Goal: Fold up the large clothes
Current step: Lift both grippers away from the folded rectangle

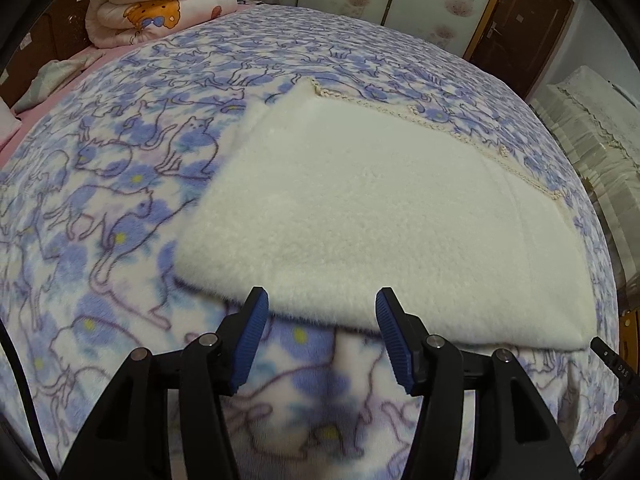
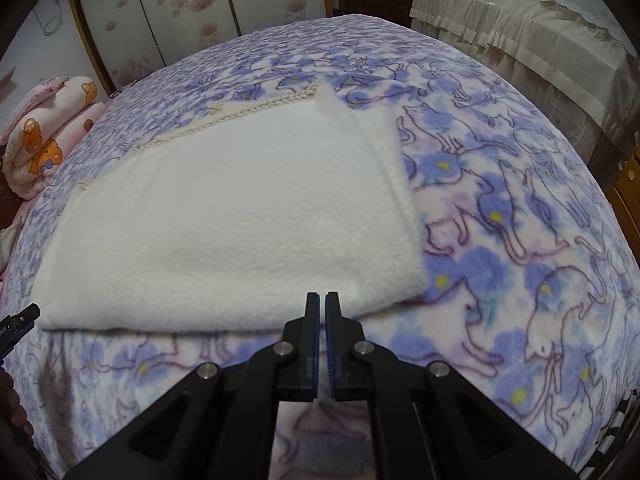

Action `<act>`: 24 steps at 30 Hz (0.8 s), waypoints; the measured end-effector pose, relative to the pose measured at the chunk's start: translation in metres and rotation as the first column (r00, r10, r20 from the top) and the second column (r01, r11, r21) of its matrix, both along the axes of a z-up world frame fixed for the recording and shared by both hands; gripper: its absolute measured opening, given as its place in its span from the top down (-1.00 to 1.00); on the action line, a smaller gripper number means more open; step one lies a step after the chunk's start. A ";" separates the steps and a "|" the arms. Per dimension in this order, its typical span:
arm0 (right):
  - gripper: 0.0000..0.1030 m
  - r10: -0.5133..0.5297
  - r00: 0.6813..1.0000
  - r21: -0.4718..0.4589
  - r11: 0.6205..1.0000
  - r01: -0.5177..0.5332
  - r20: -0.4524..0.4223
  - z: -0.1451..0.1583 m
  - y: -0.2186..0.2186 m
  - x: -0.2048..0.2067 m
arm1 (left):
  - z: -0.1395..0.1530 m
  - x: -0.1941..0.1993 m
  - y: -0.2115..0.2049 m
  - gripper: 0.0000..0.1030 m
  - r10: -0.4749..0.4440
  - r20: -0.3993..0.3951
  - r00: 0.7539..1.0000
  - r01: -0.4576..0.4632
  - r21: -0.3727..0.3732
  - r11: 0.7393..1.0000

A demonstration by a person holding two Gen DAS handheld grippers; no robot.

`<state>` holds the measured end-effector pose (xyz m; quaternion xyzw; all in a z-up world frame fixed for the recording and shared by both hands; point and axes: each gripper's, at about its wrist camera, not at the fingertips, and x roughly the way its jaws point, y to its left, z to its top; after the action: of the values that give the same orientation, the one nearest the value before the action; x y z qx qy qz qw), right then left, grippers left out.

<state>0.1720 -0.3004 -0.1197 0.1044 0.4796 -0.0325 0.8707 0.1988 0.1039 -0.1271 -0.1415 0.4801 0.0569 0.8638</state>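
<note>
A cream fleece garment (image 1: 360,208) lies folded flat on the bed, with a crocheted trim along its far edge; it also shows in the right wrist view (image 2: 224,216). My left gripper (image 1: 322,300) is open and empty, its blue pads (image 1: 256,320) hovering at the garment's near folded edge. My right gripper (image 2: 323,300) is shut with nothing between the jaws, just above the garment's near edge towards its right corner.
The bed is covered by a purple cat-print blanket (image 1: 120,200). A rolled pink bear-print quilt (image 1: 160,0) sits at the far left corner. A cream-draped piece of furniture (image 2: 540,24) stands to the right. Wardrobe doors and a brown door are behind.
</note>
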 end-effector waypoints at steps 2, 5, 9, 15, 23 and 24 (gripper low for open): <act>0.95 0.017 1.000 -0.001 1.000 -0.017 0.002 0.009 0.006 -0.006 | 0.012 -0.013 -0.003 -0.14 0.006 -0.001 1.000 -0.006 -0.003 1.000; 0.95 0.050 0.999 -0.005 0.999 -0.050 0.007 0.025 0.019 -0.018 | 0.029 -0.033 -0.008 -0.31 0.015 0.009 1.000 -0.015 -0.020 1.000; 0.95 0.090 0.996 -0.010 0.996 -0.090 0.009 0.043 0.036 -0.036 | 0.047 -0.057 -0.016 -0.40 -0.002 0.014 1.000 0.003 -0.004 1.000; 0.90 0.149 0.988 -0.020 0.989 -0.148 0.031 0.068 0.059 -0.069 | 0.066 -0.091 -0.020 -0.57 -0.034 0.015 0.999 0.035 -0.030 0.999; 0.55 0.182 0.981 0.009 0.983 -0.183 0.074 0.071 0.081 -0.093 | 0.062 -0.115 -0.017 -0.99 -0.035 0.032 0.999 0.037 -0.081 0.996; 0.55 0.183 0.980 0.011 0.983 -0.185 0.077 0.069 0.084 -0.093 | 0.057 -0.114 -0.018 -0.99 -0.045 0.031 0.999 0.047 -0.095 0.994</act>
<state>0.0787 -0.2164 -0.0508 0.0686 0.4540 0.0564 0.8866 0.0852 0.0862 -0.0700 -0.1723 0.4730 0.0120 0.8640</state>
